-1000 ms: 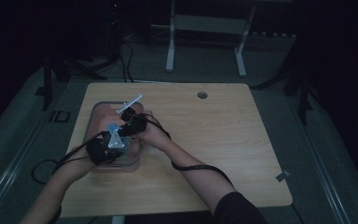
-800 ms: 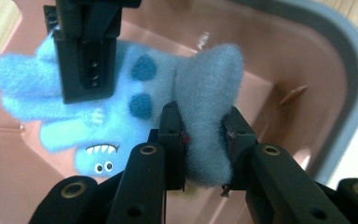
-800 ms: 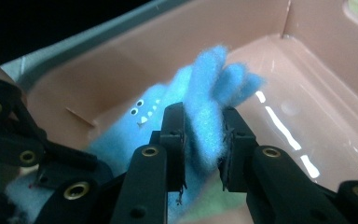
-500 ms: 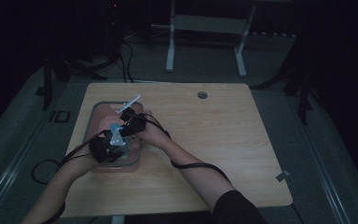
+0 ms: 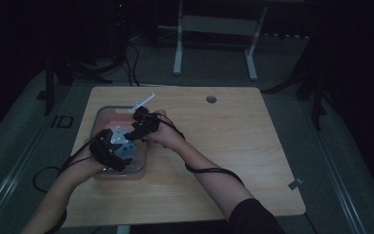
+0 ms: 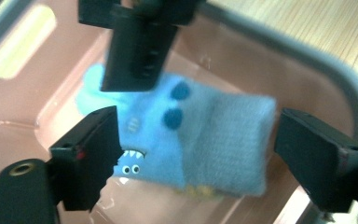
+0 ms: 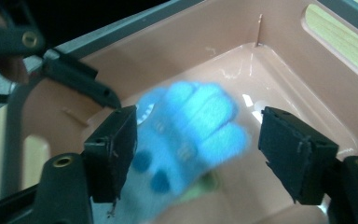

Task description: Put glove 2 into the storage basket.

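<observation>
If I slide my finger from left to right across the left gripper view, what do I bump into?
Left jaw of the left gripper → blue sock with a little face → right jaw → grey rim of the pink bin → wooden table.

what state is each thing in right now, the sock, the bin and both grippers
blue sock: folded, lying in the bin, released
pink bin: upright on the table, open-topped
left gripper: open, jaws just opened, sock between them but not pressed
right gripper: open, jaws just opened, above the sock
table: bears the bin
</observation>
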The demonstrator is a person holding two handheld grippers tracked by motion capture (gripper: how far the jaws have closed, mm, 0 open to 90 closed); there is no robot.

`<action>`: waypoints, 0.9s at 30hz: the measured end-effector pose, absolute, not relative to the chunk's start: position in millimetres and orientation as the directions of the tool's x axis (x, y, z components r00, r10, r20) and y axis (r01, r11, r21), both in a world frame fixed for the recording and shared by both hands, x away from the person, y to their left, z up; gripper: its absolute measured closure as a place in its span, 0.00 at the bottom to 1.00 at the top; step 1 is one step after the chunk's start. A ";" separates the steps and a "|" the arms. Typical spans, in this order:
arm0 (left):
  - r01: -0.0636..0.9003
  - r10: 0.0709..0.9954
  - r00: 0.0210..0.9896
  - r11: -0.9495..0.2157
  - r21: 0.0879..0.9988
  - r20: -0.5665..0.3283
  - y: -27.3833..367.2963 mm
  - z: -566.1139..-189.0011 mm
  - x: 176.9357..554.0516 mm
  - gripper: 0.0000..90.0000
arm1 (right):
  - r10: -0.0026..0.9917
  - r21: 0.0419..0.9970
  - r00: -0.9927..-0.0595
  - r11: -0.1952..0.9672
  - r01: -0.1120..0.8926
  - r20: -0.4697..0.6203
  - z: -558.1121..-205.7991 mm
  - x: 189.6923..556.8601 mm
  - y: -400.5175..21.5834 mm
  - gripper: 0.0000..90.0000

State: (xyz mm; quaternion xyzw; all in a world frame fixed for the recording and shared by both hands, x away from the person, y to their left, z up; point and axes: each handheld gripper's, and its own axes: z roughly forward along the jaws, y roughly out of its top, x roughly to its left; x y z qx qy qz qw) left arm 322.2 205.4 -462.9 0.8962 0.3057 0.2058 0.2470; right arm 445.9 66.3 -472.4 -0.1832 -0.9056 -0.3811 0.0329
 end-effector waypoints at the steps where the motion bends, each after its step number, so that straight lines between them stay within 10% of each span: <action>1: 0.442 0.651 0.728 -0.685 0.579 0.216 203.4 -460.7 321.4 0.15 | 0.289 0.686 -0.937 0.643 0.342 0.197 -470.7 444.8 63.2 0.23; 27: 0.330 0.579 0.801 -0.642 0.692 0.155 138.1 -438.5 315.6 0.06 | 0.236 0.753 -0.959 0.599 0.273 0.159 -451.9 418.2 -18.0 0.19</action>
